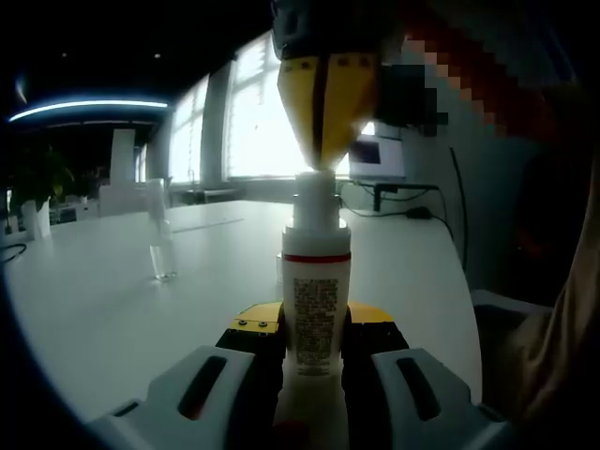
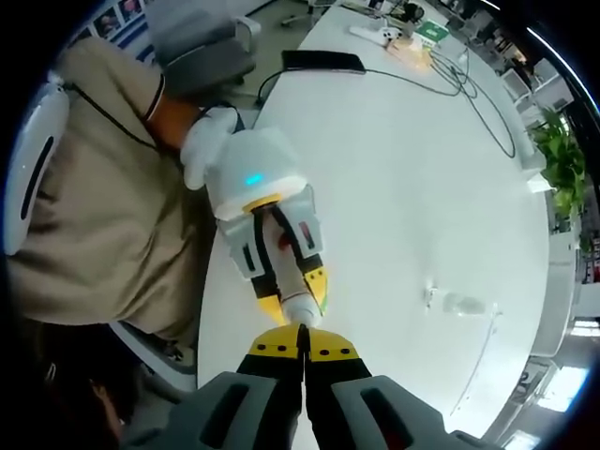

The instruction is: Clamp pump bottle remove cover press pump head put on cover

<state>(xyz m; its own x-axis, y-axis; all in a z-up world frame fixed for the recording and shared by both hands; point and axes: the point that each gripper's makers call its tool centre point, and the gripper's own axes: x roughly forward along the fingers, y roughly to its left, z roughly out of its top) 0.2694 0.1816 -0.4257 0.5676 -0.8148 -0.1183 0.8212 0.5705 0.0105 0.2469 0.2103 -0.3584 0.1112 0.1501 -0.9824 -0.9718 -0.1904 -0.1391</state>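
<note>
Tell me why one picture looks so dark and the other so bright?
In the left gripper view the windows glare white behind the pump bottle, so the room goes dim and the right gripper above it looks shadowy. In the right gripper view the table is evenly lit; the fisheye lens bends its edges.

A white table carries cables; a potted plant stands beside it.

Long white table with rounded end, cables trailing across it; bright windows behind, potted plant at far edge, ceiling light strip.
</note>
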